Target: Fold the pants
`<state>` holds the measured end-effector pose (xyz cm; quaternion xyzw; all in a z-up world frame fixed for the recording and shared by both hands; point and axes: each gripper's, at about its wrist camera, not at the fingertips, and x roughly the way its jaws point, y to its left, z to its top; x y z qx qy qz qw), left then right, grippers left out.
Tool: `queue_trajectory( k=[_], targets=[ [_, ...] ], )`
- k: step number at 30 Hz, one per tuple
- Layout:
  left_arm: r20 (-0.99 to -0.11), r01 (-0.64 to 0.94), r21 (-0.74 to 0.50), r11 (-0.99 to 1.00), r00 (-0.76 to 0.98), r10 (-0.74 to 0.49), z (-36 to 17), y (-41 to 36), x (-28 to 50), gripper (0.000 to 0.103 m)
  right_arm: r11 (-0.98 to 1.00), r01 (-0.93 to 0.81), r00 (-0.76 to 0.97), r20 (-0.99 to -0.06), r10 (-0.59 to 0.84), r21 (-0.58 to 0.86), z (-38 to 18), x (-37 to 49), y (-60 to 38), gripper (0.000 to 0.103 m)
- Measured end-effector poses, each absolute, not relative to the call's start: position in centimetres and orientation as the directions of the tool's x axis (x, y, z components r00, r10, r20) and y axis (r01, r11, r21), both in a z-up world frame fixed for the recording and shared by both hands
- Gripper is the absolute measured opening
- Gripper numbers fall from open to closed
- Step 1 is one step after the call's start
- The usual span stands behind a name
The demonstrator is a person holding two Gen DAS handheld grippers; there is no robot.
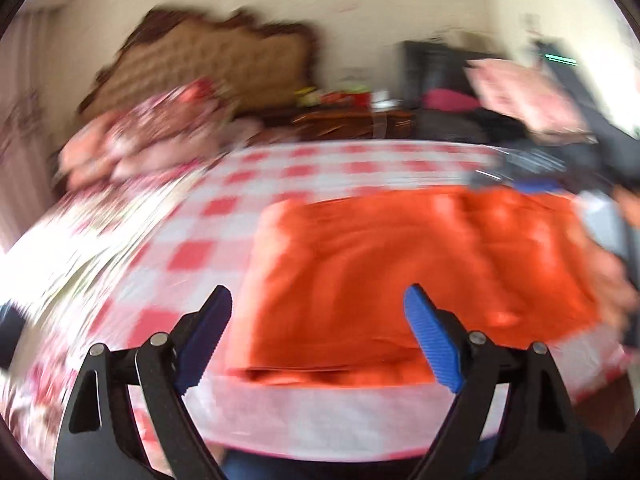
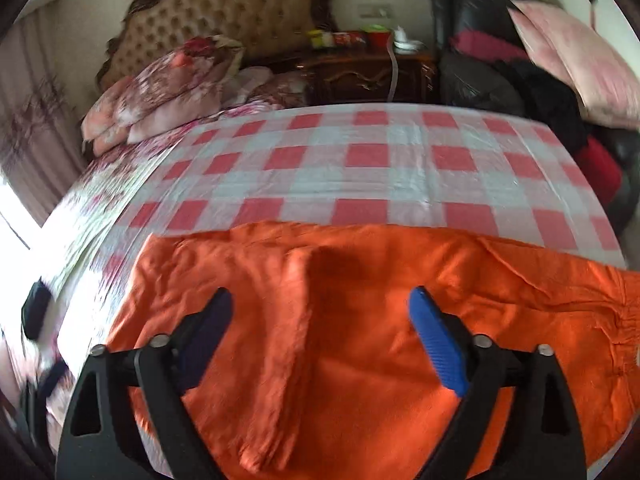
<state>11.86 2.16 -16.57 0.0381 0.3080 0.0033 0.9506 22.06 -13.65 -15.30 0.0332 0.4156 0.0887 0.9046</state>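
Your left claw (image 1: 318,330) is wide open, blue pads spread far apart, nothing between them. It hangs above the near left corner of the orange pants (image 1: 400,272), not touching the cloth. That view is smeared, so fine detail is lost.

Your right claw (image 2: 320,336) is also spread wide and holds nothing. It sits over the middle of the pants (image 2: 360,340), clear of the fabric, with a raised fold ridge running below and between its pads.

The pants lie flat along the near edge of the bed (image 2: 360,160), on a red-and-white checked sheet (image 2: 368,184). From the right wrist they look doubled over lengthwise. An elastic gathered waistband (image 2: 624,328) shows at the far right, and the left end is squared off. In the left wrist view a stacked near edge shows more than one layer.

Beyond the checked sheet, a floral quilt and pillows (image 2: 168,84) are piled at the head of the bed on the left. Behind them stands a tufted brown headboard (image 2: 224,12). A dark wooden nightstand (image 2: 360,72) with small items on top sits right of it. A pink pillow (image 2: 576,52) and dark clothes are heaped at the far right. A hand (image 1: 612,280), blurred, shows at the right edge of the left wrist view.
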Motion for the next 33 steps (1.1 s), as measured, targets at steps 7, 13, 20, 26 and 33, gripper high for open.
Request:
queue_trajectory(
  k=[7,13,20,26,33],
  targets=[
    [-0.7,0.008,0.029,1.0,0.714,0.015,-17.5,5.3,14.5,0.101,0.988,-0.142,0.561,-0.827,0.026,-0.065,-18.8,20.9,-7.8,0.089],
    [-0.745,0.015,0.181,0.983,0.655,0.127,-19.9,3.6,16.1,0.101,0.982,-0.097,0.518,-0.851,-0.087,-0.16,-20.9,20.7,-7.2,0.089],
    [-0.713,0.051,0.289,0.956,0.678,0.18,-20.9,2.8,16.9,0.101,1.0,-0.028,0.476,-0.879,0.008,-0.006,-21.7,20.6,-9.6,0.098],
    [-0.738,0.054,0.15,0.987,0.67,0.076,-21.2,7.1,17.4,0.102,0.999,-0.054,0.483,-0.875,0.03,0.005,-21.8,20.4,-9.7,0.099],
    [-0.721,-0.031,0.084,0.996,0.688,0.082,-19.2,11.6,18.0,0.095,0.998,-0.063,0.499,-0.866,0.032,0.0,-21.8,20.3,-9.7,0.099]
  ],
)
